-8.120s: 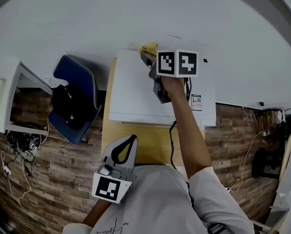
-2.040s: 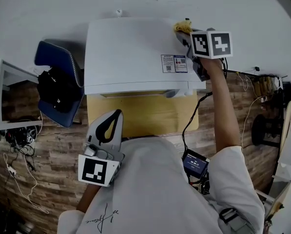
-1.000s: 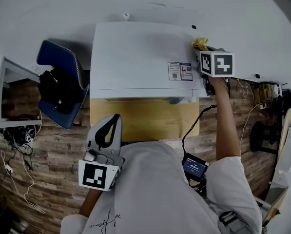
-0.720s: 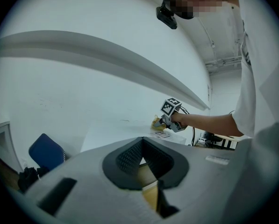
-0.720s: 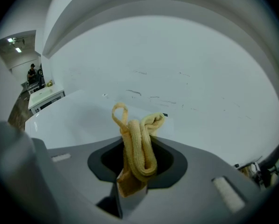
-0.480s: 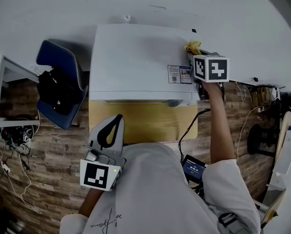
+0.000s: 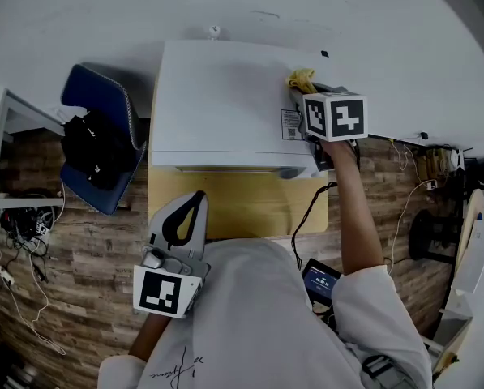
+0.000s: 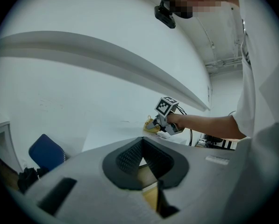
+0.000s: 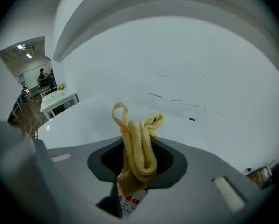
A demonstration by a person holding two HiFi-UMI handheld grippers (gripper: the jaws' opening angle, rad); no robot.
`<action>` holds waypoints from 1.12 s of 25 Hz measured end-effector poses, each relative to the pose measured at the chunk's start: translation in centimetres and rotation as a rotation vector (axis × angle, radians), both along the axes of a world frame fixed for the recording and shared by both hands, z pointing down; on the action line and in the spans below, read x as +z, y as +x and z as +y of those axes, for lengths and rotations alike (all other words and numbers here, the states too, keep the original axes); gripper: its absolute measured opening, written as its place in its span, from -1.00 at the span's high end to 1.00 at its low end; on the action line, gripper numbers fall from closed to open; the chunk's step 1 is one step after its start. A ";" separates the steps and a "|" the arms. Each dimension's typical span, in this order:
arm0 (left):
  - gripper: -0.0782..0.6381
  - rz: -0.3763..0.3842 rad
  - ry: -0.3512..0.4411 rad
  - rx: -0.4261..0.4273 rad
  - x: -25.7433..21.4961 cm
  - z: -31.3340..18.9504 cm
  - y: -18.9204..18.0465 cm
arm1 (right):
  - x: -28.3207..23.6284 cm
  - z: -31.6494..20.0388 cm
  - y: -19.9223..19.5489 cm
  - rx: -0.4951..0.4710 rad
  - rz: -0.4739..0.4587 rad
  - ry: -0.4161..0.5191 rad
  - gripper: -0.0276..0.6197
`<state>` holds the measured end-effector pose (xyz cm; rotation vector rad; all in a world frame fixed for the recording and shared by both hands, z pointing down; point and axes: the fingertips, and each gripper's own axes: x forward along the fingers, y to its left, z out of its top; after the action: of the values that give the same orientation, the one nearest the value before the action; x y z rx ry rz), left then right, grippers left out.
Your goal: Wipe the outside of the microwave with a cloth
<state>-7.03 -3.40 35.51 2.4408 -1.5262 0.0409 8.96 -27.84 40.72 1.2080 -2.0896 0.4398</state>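
Yellow cloth (image 9: 139,146) on the white microwave (image 7: 217,96) top.
The right gripper (image 9: 138,164) pinches the cloth in its fingers; the left gripper (image 8: 141,158) keeps its fingers together, holding nothing.

Soft, even indoor light fills all three views. The white microwave (image 7: 225,96) and wall (image 7: 242,2) look pale and flat, without hard glare. Fisheye distortion bends straight edges, and dark vignetting rings the corners, heaviest in both gripper views. The cloth (image 9: 139,148) is sharp. Small ceiling lights (image 9: 22,48) glow at the upper left of the right gripper view.
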 end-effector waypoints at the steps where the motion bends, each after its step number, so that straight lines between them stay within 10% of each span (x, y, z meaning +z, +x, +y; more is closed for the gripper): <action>1: 0.81 0.002 -0.002 -0.001 0.1 -0.1 -0.1 | 0.0 0.1 -0.6 -0.010 -0.004 -0.001 0.55; 28: 0.81 0.011 -0.004 -0.103 0.3 -0.6 -4.9 | -0.1 2.3 -12.2 -0.196 -0.074 -0.031 0.55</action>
<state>-11.94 -4.04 35.77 2.3512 -1.6429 0.0112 -3.21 -25.49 40.65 0.9704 -2.2306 0.4294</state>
